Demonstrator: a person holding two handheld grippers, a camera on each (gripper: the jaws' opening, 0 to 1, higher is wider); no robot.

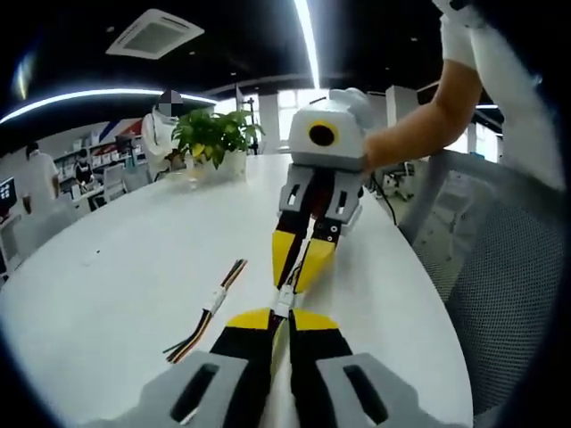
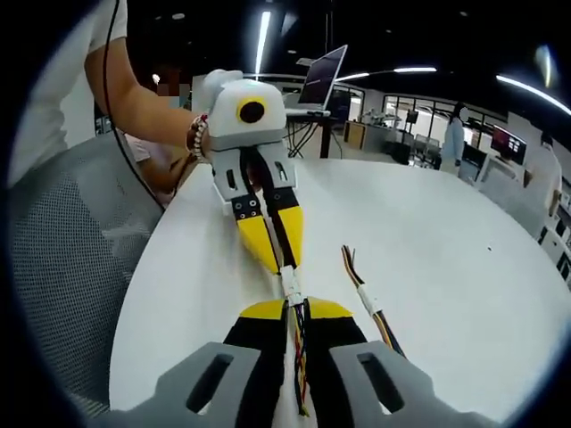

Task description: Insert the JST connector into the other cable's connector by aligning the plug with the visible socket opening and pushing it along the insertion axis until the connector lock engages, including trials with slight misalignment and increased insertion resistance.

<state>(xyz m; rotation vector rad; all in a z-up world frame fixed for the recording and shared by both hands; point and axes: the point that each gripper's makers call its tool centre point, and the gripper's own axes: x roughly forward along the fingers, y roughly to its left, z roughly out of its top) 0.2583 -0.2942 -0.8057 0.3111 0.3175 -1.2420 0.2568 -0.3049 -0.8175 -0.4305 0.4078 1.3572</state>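
**Mating JST pair, tip to tip**

Left hand-held gripper [image 1: 283, 314], jaws closed on its cable, meets right hand-held gripper [image 2: 295, 307], likewise clamped; white JST connector [image 1: 285, 299] bridges both tips, above counter [image 1: 134, 267]. Spare cable [image 1: 207, 312] lies nearby. Tip: keep both axes collinear, push straight w/o twisting til lock seats.
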